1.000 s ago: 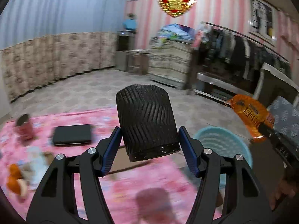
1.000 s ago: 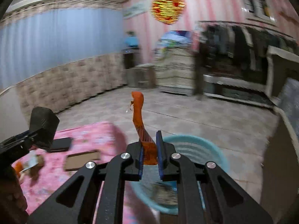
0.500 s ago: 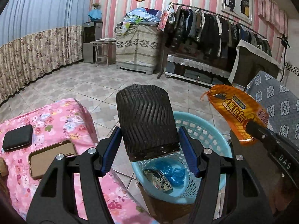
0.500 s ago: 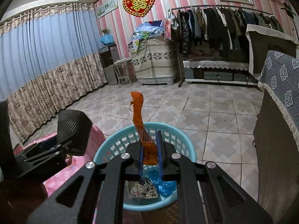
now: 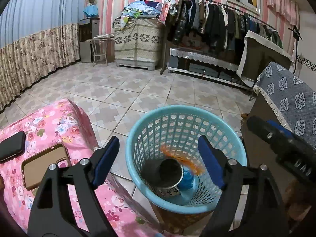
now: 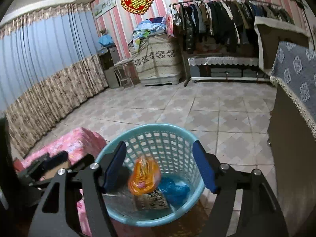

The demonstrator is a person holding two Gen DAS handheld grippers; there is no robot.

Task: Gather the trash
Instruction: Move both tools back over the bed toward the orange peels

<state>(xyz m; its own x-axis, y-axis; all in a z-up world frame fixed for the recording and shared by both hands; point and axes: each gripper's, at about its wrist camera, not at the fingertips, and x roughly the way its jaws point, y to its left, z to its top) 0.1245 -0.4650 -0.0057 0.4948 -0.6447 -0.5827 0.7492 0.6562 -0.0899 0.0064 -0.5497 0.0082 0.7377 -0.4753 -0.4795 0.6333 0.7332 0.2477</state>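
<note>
Left gripper (image 5: 158,159): jaws wide apart, and they have just been opening; nothing between them now, as the black cup (image 5: 169,172) is down in the basket below.
Right gripper (image 6: 160,165): jaws apart too, just opened; the orange wrapper (image 6: 143,175) is blurred between the pads but touches neither, so I read it as loose.
Basket (image 5: 136,130): light blue, on the floor just right of the pink flowered table (image 5: 59,118), both claws hovering over its mouth.
Already inside: a blue bag (image 6: 174,190) and a printed packet (image 6: 152,199) on the bottom.
Risk, wrapper: it is light and may flutter, so it could catch the near rim and slide out onto the floor.
Risk, cup: it looks tilted on the trash beneath it and may roll, though the walls should keep it in.
Risk, table: a brown phone case (image 5: 45,165) and a black phone (image 5: 11,146) lie by the left claw; a careless next grab could take them for trash.
Left view only: the cup clearly, with the wrapper as an orange smear behind it, and the right claw's arm at far right.
Right view only: the wrapper's face, and the packet laid out flat.
</note>
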